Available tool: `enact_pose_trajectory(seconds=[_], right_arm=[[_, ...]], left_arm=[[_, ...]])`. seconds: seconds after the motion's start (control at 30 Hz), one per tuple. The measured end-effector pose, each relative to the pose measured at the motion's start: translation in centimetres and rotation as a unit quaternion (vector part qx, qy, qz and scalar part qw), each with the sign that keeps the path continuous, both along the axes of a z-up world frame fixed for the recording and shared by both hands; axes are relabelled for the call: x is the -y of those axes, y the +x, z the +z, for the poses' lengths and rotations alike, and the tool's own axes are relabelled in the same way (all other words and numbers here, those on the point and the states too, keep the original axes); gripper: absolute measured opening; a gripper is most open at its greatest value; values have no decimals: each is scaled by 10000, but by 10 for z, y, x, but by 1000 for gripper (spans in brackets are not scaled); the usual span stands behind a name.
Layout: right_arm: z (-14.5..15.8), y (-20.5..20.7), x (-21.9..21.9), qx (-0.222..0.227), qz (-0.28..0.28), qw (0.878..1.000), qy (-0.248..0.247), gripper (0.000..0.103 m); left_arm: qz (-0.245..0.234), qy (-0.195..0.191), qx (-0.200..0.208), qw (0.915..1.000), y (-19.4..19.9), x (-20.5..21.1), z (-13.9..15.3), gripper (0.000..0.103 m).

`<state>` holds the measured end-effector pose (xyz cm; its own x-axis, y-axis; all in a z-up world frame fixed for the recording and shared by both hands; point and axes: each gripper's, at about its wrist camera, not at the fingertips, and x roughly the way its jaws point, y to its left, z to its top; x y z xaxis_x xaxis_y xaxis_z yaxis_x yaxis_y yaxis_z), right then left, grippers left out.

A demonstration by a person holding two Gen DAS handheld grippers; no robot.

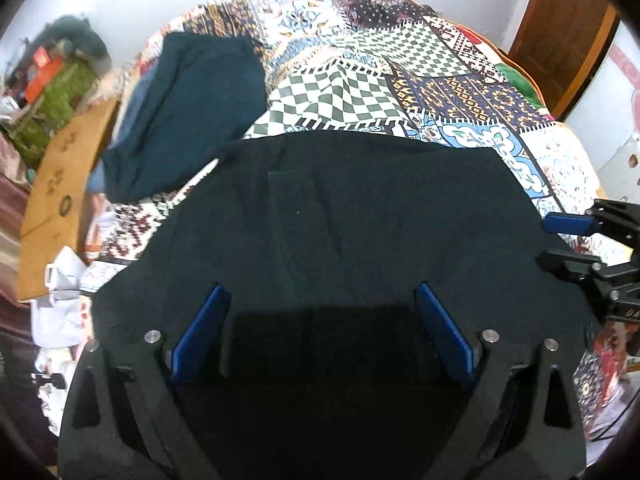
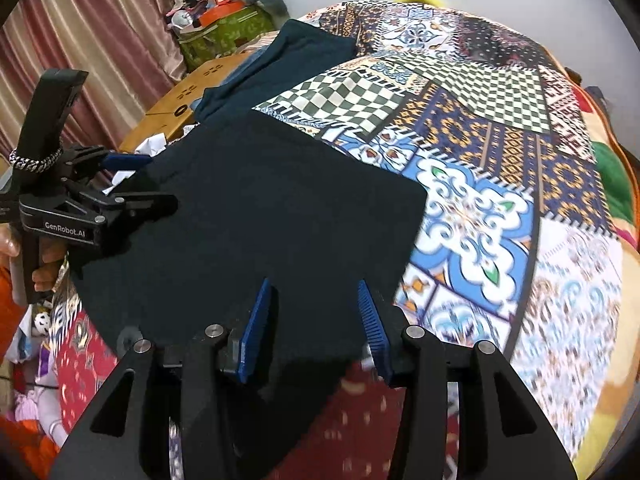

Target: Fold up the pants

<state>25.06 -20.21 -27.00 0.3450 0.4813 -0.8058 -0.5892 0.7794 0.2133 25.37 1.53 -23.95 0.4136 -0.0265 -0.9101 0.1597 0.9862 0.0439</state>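
We judge the fold partly done: the dark pants (image 2: pixel 256 216) lie compact on the bed (image 2: pixel 500 208) (quilt-covered), with our left gripper (image 1: pixel 322 300) and right gripper (image 2: pixel 314 292) both spread, holding nothing.

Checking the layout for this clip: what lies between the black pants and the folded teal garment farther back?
A strip of the patterned bedspread separates the black pants from the teal garment; nothing else lies there. The left wrist view shows it best.

Matt dark cloth pants (image 1: pixel 360 216) – on a patterned woven bedspread (image 1: pixel 400 64).
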Motion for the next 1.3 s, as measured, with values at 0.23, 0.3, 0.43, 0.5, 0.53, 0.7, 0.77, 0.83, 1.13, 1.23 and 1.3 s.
enact_pose_trajectory(seconds=[0.23, 0.3, 0.43, 0.5, 0.53, 0.7, 0.77, 0.83, 1.13, 1.23, 1.3], right_arm=[[-1, -25, 16, 44, -181, 9998, -81, 45], [-1, -30, 21, 24, -263, 9996, -53, 45], [4, -35, 22, 87, -352, 9993, -61, 46], [9, -36, 20, 172, -387, 9991, -76, 46], [14, -37, 19, 239, -400, 9989, -53, 46], [40, -40, 9, 569, -435, 9972, 198, 48], [50, -41, 0, 701, -372, 9964, 288, 49], [61, -41, -12, 866, -292, 9952, 350, 51], [74, -45, -67, 1225, 174, 9913, 456, 58], [62, -43, -85, 1073, 311, 9928, 436, 58], [52, -45, -95, 965, 381, 9938, 386, 58]], left_arm=[[241, 177, 361, 9989, -26, 1, 8, 97], [276, 193, 432, 9985, -33, 1, 10, 96], [367, 118, 526, 9979, -46, -3, 16, 96], [461, -10, 519, 9976, -51, -7, 19, 96], [500, -47, 523, 9974, -55, -9, 20, 96], [719, 47, 817, 9941, -73, -21, 33, 96], [895, -20, 971, 9912, -81, -32, 43, 96], [1119, -108, 1141, 9871, -87, -47, 56, 96], [2224, -360, 1387, 9644, -120, -138, 78, 96], [2559, -624, 1064, 9588, -131, -167, 61, 96], [2722, -882, 813, 9547, -137, -182, 46, 96]])
